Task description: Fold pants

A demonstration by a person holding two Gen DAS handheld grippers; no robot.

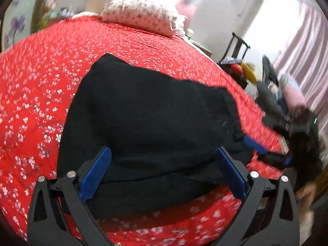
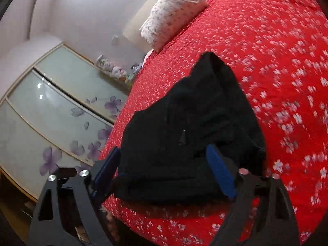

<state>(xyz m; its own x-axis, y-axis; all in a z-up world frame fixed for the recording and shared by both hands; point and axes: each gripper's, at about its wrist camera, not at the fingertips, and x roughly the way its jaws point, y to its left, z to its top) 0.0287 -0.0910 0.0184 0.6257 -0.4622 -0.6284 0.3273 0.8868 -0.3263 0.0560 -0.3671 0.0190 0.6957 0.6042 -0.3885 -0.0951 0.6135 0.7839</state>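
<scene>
While the black fabric pants (image 1: 151, 123) lie bunched in a partly folded heap on the red bedspread with small white flowers (image 1: 41, 71), near the bed's close edge, both tools hang just over their near side. The left hand-held gripper (image 1: 162, 172) has its blue-padded fingers (image 1: 96, 174) spread wide, one to each side of the cloth's near fold, with nothing pinched between them. The right hand-held gripper (image 2: 166, 170) is likewise wide open, straddling the garment's near corner and holding nothing; from the left view its blue fingertip shows beside the pants' right edge.

The fold looks only partway done, the heap uneven and thick toward the far end. The main risk, as I judge it, is closing on a single layer: dark cloth hides its seams, so a shallow pinch could drag the top layer and undo the fold. Pulling toward the near edge could also slide the bundle off the bed. A white floral-print pillow (image 1: 141, 14) sits well apart at the head.
</scene>
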